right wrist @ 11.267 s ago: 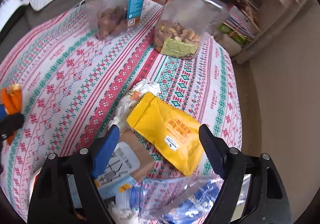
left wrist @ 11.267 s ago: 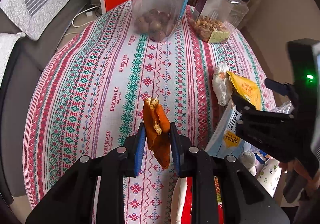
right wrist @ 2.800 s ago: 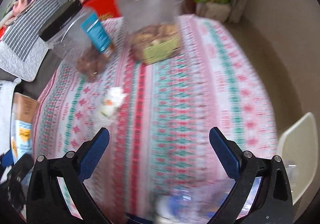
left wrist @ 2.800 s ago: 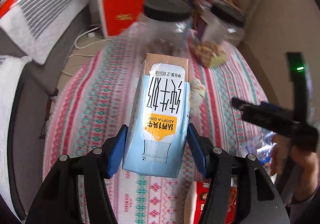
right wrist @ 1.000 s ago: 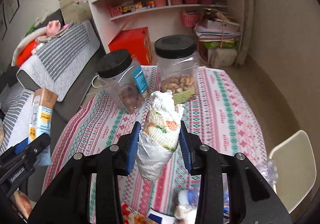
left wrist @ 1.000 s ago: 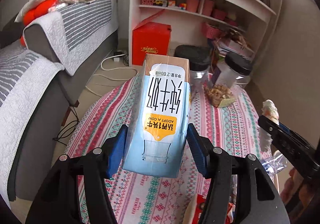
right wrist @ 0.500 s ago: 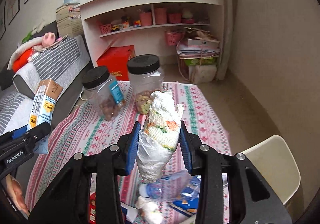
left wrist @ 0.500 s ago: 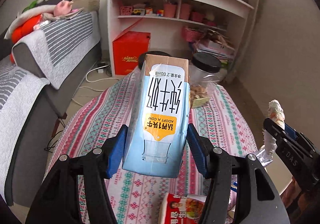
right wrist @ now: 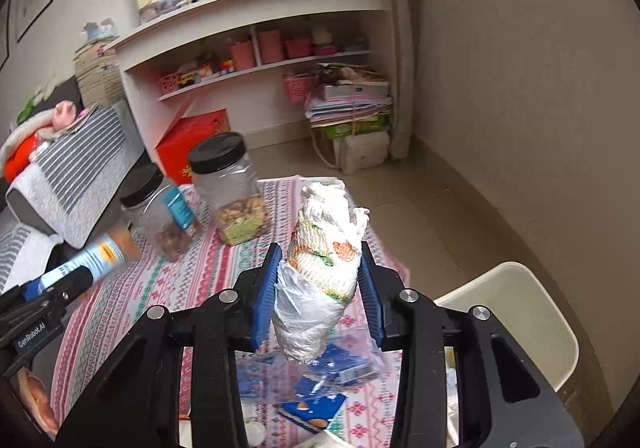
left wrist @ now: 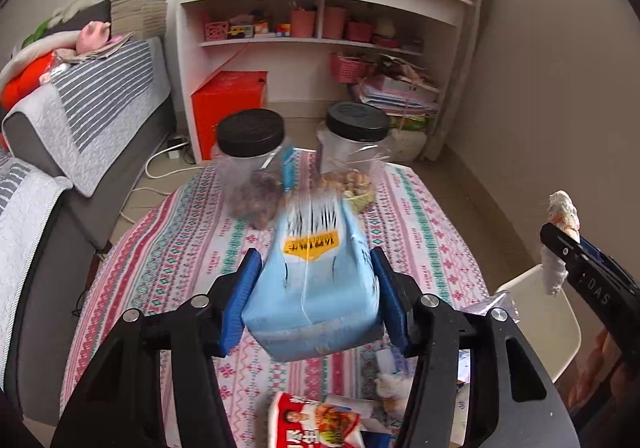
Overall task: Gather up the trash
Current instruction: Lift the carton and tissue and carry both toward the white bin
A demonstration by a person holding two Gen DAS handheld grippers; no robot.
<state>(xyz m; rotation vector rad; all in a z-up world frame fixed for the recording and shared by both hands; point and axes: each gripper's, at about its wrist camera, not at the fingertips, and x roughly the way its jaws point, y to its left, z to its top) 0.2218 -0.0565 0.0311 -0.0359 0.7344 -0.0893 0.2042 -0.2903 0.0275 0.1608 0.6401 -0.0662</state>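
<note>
Room: a small living room; a white shelf unit (left wrist: pixel 320 8) fills the top centre of my left view, a grey striped sofa (left wrist: pixel 92 96) runs down the left edge.
Table: round, under a red, green and white patterned cloth (left wrist: pixel 180 248), taking up the middle and lower part of both views.
Jars: two clear jars with black lids, one (left wrist: pixel 250 168) left of the other (left wrist: pixel 354 152), stand at the far side of the table, above my left tool in the frame.
Left tool (left wrist: pixel 316 292): my jaws are closing with a light blue milk carton (left wrist: pixel 316 280) between the blue pads; the pads sit on its two sides.
Carton axis: its long axis runs away from me, the far end tipped forward toward the jars and blurred; the near end faces the camera at lower centre.
Carton in right view: at the left edge, its brown end (right wrist: pixel 120 240) pointing up and to the right.
Right tool (right wrist: pixel 320 292): partly closed, clamped on a wadded bundle of white tissue and plastic film (right wrist: pixel 320 276).
Bundle axis: upright, twisted top toward the top of the frame, lower end hanging below the pads.
Other trash: wrappers (right wrist: pixel 320 380) lie on the cloth at the bottom centre of the right view.
Bin: a cream bin rim (right wrist: pixel 532 312) shows at lower right.
</note>
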